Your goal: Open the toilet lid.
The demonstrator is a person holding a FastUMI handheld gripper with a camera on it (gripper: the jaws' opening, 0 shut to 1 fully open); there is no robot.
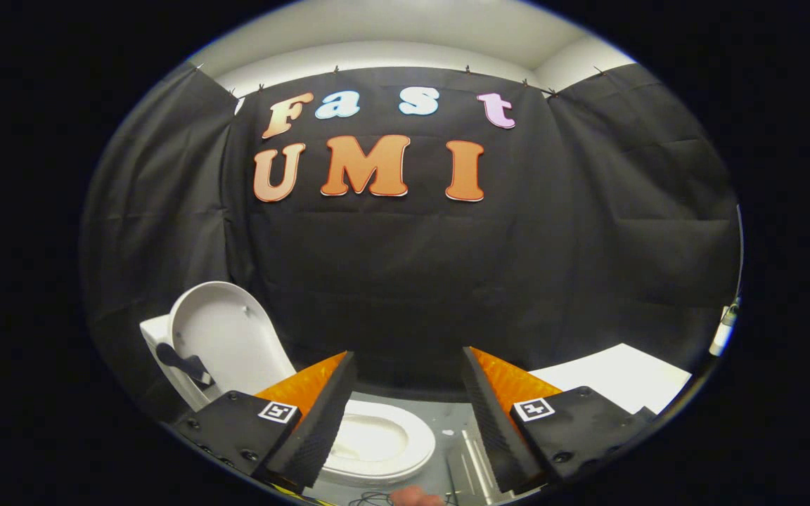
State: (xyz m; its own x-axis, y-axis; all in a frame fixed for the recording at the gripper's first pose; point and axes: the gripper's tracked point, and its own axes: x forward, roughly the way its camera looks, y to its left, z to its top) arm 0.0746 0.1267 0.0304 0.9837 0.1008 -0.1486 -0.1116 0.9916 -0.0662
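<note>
**Operator:** Since the toilet lid (226, 337) already stands upright, what remains to check?

**Technician:** Its position first. The lid rises at about ten o'clock from the gripper (405, 414), leaning back against the white tank (155, 334) behind it. The seat ring (405, 450) lies flat below, partly hidden by the left finger (313, 422). Judged from this, the task looks complete or nearly so.

**Operator:** State of the fingers?

**Technician:** Spread wide, nothing between them, touching nothing. They sit above the seat, apart from the lid.

**Operator:** How would the lid handle if it needed more travel?

**Technician:** It appears to be a thin, stiff plastic shell: probably light, smooth and slippery, turning on a hinge at its base. Take hold at the free rim, farthest from the hinge, where least force is needed. Release it gently; a hard plastic lid can rebound off the tank.

**Operator:** Surface and room?

**Technician:** The toilet stands on a grey floor (458, 450). A white table (623, 376) lies at about three o'clock. Black cloth (412, 281) walls the booth, with a pale ceiling (405, 35) above. Part of a hand (415, 497) shows at six o'clock.
</note>
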